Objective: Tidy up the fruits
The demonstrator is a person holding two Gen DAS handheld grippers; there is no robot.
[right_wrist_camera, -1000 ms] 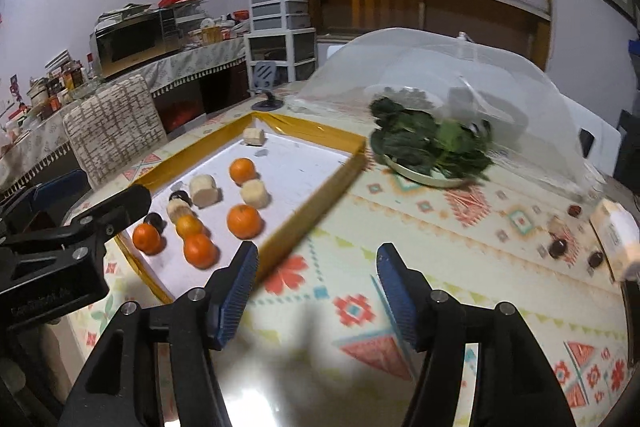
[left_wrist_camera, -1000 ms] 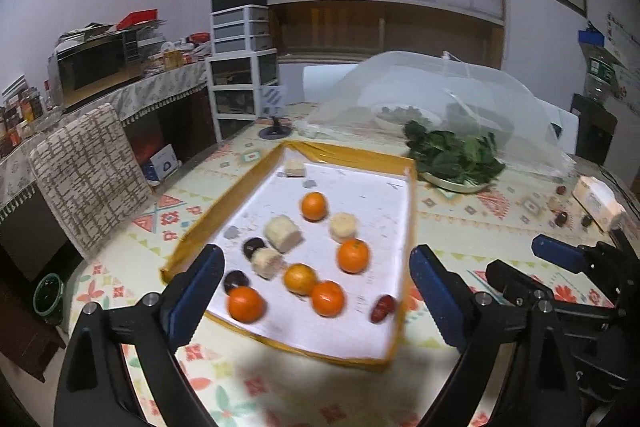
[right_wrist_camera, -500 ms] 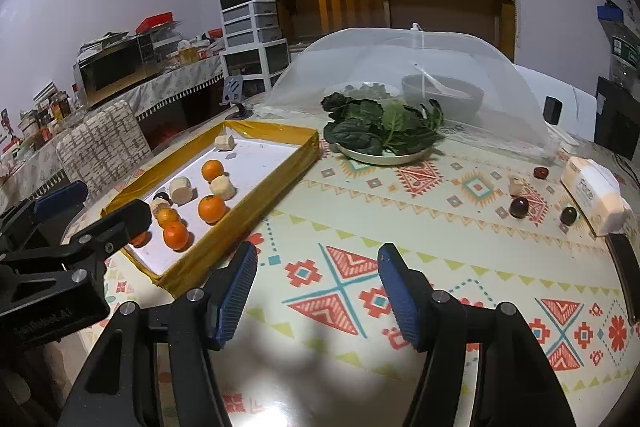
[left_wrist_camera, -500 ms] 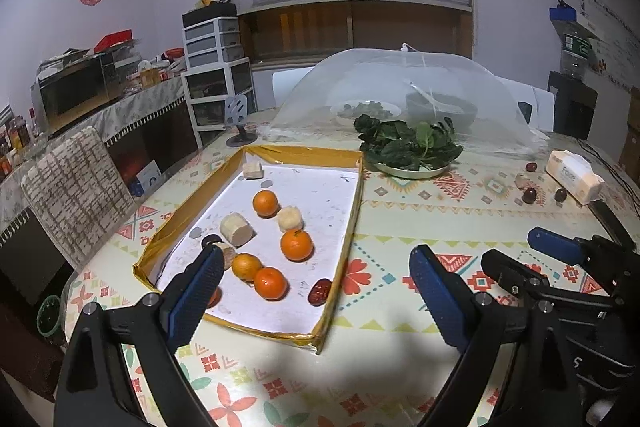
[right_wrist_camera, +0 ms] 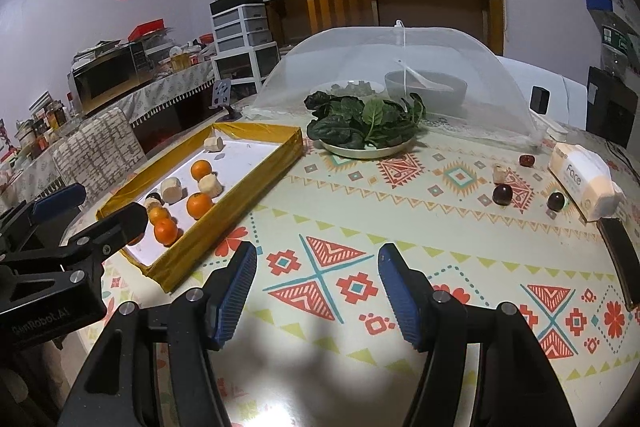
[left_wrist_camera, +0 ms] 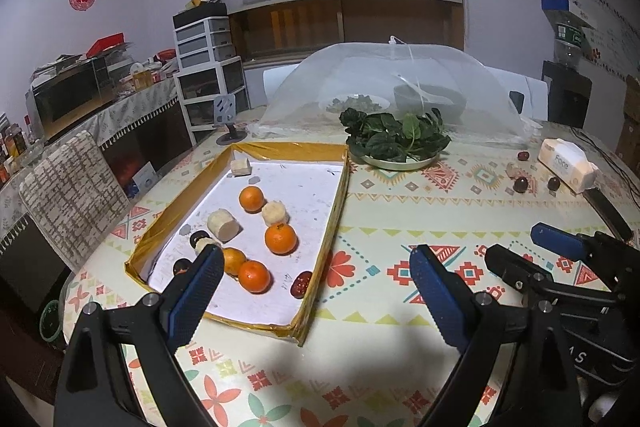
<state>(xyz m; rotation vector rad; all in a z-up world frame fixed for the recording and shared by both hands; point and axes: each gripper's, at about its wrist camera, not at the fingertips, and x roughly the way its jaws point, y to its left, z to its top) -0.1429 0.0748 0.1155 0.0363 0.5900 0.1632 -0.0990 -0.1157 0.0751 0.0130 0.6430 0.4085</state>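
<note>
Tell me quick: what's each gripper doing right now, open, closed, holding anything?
Left gripper: open, holding nothing, above the table near the tray.
Right gripper: open, holding nothing, only bare tablecloth between its fingers.

Bare tablecloth lies open between the yellow-rimmed tray and the tissue pack; the mesh cover blocks beyond.

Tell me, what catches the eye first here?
Bright oranges lie among pale chunks in a gold-edged tray at the table's left. Behind it, a plate of dark greens sits before a white mesh dome. Two blue-padded grippers, left and right, hover empty.
</note>
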